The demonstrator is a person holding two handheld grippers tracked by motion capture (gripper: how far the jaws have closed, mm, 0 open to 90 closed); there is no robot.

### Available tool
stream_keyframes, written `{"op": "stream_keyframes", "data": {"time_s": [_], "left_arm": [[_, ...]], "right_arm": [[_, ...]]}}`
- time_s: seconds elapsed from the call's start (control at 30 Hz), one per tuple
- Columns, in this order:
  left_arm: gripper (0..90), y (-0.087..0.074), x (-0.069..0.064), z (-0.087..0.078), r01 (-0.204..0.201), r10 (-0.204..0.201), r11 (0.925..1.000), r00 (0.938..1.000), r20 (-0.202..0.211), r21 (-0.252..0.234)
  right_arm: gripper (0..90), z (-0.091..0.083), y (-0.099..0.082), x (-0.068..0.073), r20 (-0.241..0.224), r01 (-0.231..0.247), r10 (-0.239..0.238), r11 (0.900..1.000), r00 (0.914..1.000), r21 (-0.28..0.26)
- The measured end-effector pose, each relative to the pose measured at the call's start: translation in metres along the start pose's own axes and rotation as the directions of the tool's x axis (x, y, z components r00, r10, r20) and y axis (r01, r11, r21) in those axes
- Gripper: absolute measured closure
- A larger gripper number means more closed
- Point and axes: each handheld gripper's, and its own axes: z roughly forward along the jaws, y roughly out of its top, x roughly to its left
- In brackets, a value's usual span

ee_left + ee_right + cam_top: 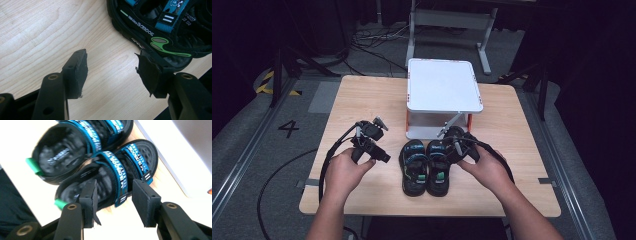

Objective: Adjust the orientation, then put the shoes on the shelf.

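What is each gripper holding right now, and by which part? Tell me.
Nothing is held. The left gripper stands open over bare table beside the left sandal. The right gripper is open above the right sandal, pads clear of it.

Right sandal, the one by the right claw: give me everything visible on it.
The right sandal is black with blue printed straps and a green heel tab. Its footbed looks nubbed, like rubber or foam. It lies flat and sole-down on the table, beside its mate, toe towards the white stand. The right claw hangs open above it.

White rack (pixel 444 85) at table (pixel 362 105) rear; cables (pixel 372 47) beyond.
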Motion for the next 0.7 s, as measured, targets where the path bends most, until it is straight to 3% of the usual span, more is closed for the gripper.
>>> {"op": "stream_keyframes", "data": {"time_s": [0.07,0.2,0.33,0.5,0.63,0.7], "left_arm": [[41.2,0.000,0.001,-0.001,-0.015,0.016,0.9999,0.9998,-0.012,0.002],[41.2,0.001,-0.001,-0.001,-0.003,0.003,1.0000,1.0000,0.000,0.004],[41.2,0.000,-0.002,0.000,-0.010,0.010,0.9999,1.0000,0.001,0.010],[41.2,-0.003,-0.001,-0.001,-0.005,0.006,1.0000,1.0000,-0.003,0.008],[41.2,-0.007,0.000,-0.001,0.002,-0.002,1.0000,1.0000,0.003,0.001],[41.2,-0.007,0.002,-0.002,-0.006,0.006,1.0000,0.9999,-0.014,0.005]], "right_arm": [[55.8,-0.009,-0.001,0.006,0.003,0.007,-0.007,0.9999,1.0000,-0.010],[56.2,-0.019,-0.001,0.014,-0.008,0.005,-0.005,0.9999,1.0000,-0.015],[61.4,-0.027,0.001,0.027,-0.053,0.000,-0.001,0.9997,0.9986,-0.023],[63.3,-0.022,0.005,0.033,-0.051,0.004,-0.003,0.9999,0.9987,0.017],[66.2,-0.013,0.008,0.033,-0.048,-0.028,0.030,0.9984,0.9984,0.050],[67.9,-0.007,0.010,0.034,-0.053,-0.032,0.036,0.9967,0.9979,0.074]]}}
